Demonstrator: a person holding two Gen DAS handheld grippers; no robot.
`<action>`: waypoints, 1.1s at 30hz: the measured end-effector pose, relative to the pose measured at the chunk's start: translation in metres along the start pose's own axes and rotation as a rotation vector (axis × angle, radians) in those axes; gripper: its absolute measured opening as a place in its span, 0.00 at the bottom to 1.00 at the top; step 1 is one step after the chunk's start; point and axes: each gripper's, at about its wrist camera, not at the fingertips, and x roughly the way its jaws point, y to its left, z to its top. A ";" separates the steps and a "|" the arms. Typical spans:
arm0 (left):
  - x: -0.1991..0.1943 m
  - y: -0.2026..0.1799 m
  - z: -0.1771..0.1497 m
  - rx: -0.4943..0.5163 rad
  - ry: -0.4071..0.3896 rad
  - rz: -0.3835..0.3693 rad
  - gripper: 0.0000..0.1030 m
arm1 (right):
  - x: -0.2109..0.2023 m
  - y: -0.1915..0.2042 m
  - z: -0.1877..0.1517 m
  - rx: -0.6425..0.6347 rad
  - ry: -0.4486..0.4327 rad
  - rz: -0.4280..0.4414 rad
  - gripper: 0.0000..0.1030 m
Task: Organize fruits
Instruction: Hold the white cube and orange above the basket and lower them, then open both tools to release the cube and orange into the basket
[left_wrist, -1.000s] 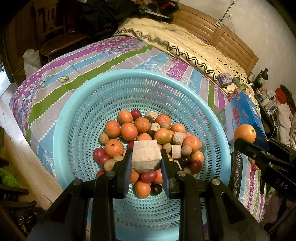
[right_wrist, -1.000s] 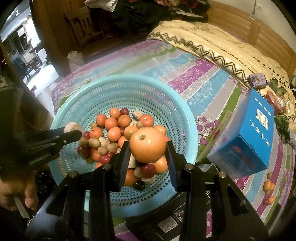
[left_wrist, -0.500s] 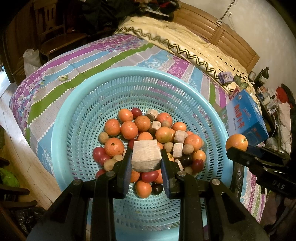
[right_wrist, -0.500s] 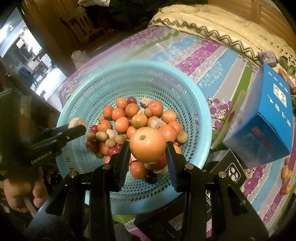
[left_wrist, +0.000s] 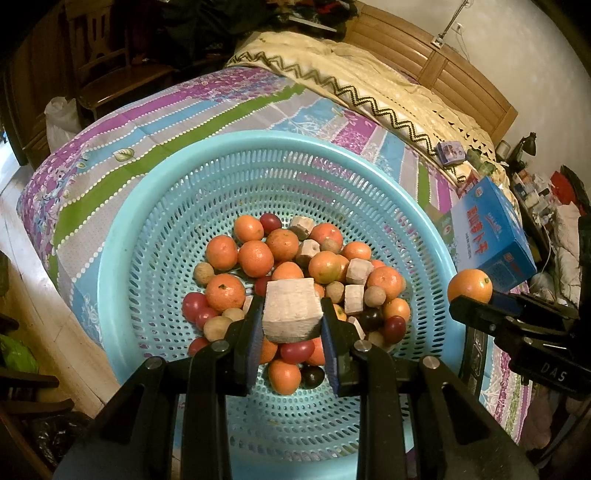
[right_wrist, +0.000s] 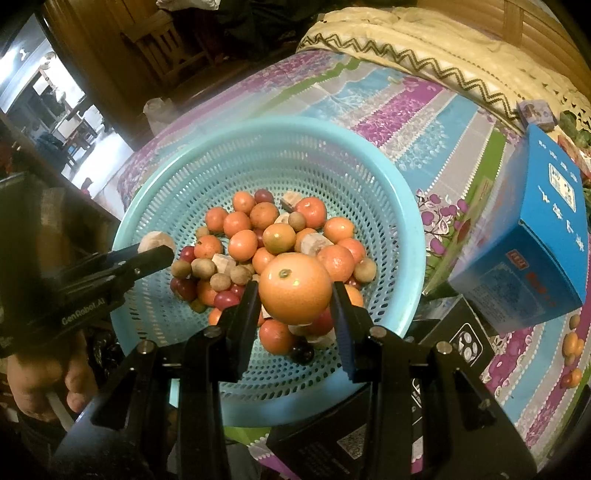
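Observation:
A light blue perforated basket (left_wrist: 155, 206) (right_wrist: 399, 206) sits on a striped bedspread and holds a heap of oranges (left_wrist: 255, 258), small red fruits, brown longans and pale cut chunks. My left gripper (left_wrist: 291, 321) is shut on a pale cut chunk (left_wrist: 291, 310) above the heap's near side. My right gripper (right_wrist: 295, 295) is shut on an orange (right_wrist: 295, 288) above the basket's near right side. The right gripper with its orange (left_wrist: 470, 286) also shows in the left wrist view, over the basket's right rim. The left gripper (right_wrist: 155, 247) shows in the right wrist view at the basket's left rim.
A blue carton (left_wrist: 491, 232) (right_wrist: 535, 240) stands on the bed right of the basket. A black box (right_wrist: 461, 339) lies by the basket's near right rim. A few loose fruits (right_wrist: 570, 343) lie further right. A folded quilt (left_wrist: 369, 85) and wooden headboard lie behind.
The right gripper with its orange has moved in over the basket, down and to the left. The left gripper holds its chunk nearly still and the view has shifted slightly.

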 end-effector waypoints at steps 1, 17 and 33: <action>0.000 0.000 0.000 -0.001 0.001 -0.001 0.28 | 0.000 0.000 0.000 0.000 0.000 0.000 0.38; 0.003 0.005 0.000 -0.011 0.007 0.010 0.28 | 0.002 -0.003 -0.002 0.001 0.002 0.002 0.38; 0.008 0.005 -0.001 -0.009 0.012 0.034 0.57 | 0.002 -0.004 -0.001 0.005 -0.007 0.023 0.52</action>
